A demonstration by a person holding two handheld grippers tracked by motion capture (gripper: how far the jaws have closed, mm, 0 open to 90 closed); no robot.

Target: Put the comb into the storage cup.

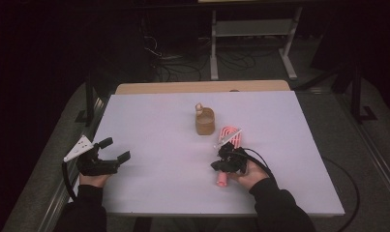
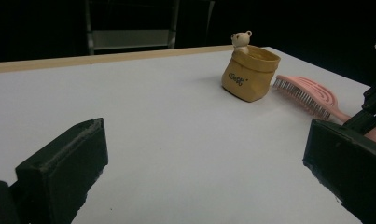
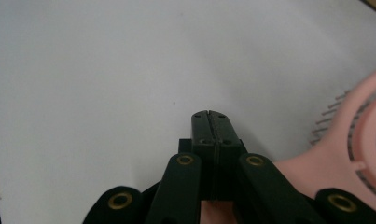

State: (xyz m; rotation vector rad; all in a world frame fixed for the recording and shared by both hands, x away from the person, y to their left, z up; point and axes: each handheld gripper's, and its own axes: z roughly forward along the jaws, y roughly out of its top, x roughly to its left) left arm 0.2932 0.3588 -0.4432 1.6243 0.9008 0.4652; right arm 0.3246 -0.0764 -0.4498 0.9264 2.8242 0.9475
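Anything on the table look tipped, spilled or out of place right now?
Nothing stands out. The tan pouch stands upright with the small bear peeking from its top, and the pink hairbrush lies flat beside it. The right gripper sits over the brush handle with its jaws shut.

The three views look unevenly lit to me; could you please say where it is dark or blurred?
High view: white table lit, surroundings nearly black. Left gripper view: tan pouch with a bear figure sharp, near jaws soft. Right gripper view: pink plastic hairbrush blurred at close range.
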